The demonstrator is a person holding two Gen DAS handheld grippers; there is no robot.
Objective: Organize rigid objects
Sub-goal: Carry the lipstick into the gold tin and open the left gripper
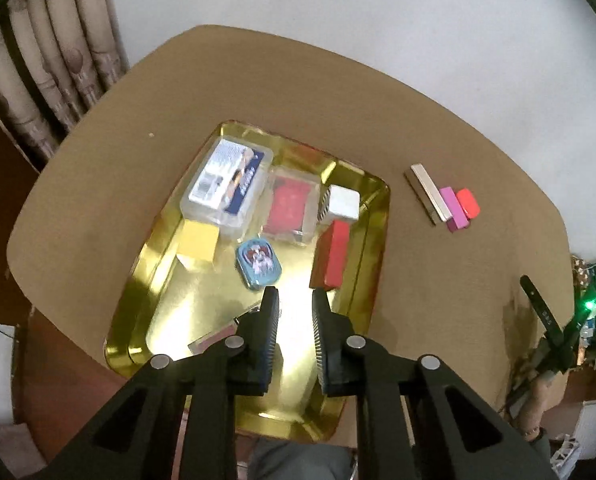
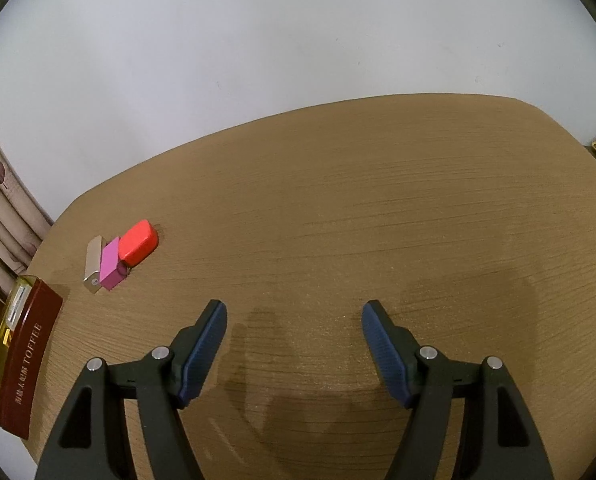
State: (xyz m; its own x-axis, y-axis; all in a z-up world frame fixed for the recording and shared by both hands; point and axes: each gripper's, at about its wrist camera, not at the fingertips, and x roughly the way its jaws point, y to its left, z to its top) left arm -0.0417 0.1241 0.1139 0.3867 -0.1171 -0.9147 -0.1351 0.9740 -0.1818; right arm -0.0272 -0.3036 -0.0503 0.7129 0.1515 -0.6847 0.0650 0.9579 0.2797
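3 small blocks lie side by side on the bare table [image 2: 378, 200], well apart from the gold tray [image 1: 378, 200]: a silver bar [image 2: 93, 265], a pink block [image 2: 112, 265] and a red rounded case [image 2: 139, 247], each touching the next. They look stiff, light and smooth, probably slippery, so I would pinch each across its 2 long flat sides near the middle. Empty, the left gripper [image 1: 295, 300] hangs clenched to its narrowest above the tray, and the right gripper [image 2: 294, 312] stands released, wide, over bare wood.

Your left camera looks steeply down over the gold tray [image 1: 372, 216]; your right camera faces low across bare table [image 2: 378, 208]; both share the pink block [image 1: 452, 209] [image 2: 112, 262].
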